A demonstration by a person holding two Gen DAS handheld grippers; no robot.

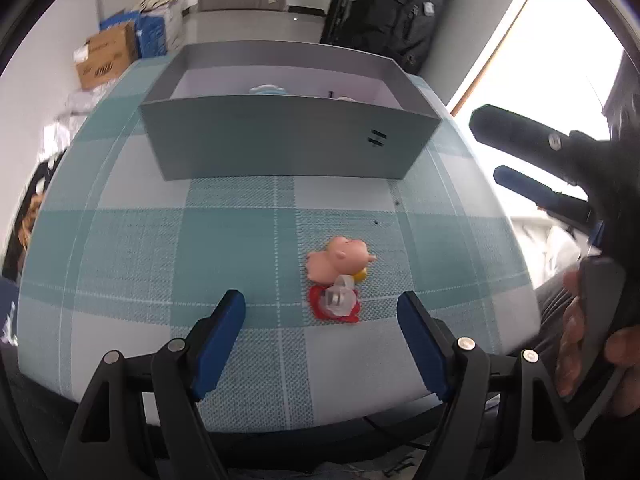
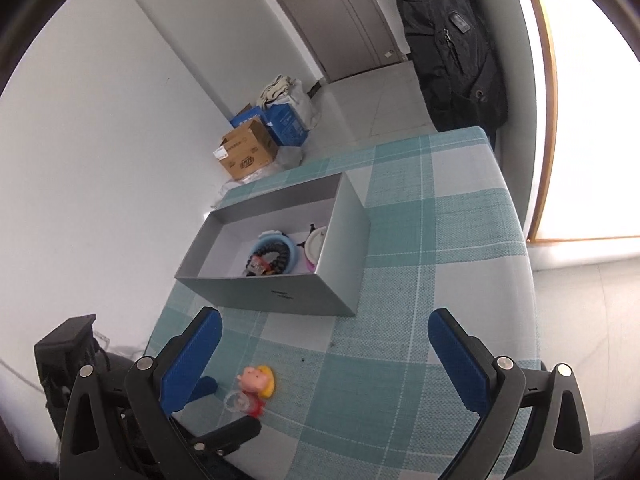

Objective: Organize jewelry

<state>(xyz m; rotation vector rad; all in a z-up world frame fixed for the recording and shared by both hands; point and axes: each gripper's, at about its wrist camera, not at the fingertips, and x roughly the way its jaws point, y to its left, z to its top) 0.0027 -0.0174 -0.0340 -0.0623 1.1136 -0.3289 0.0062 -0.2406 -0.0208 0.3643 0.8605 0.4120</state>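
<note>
While the left tongs hang released over the cartoon charm near the grey box, an off-centre closure may flick it aside. Right tongs stand released, empty

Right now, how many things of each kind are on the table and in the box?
Grey box: 1
Cartoon figure charm on the cloth: 1
Dark beaded bracelet in the box: 1
Blue ring-shaped piece in the box: 1
White round piece in the box: 1
Total: 5
</note>
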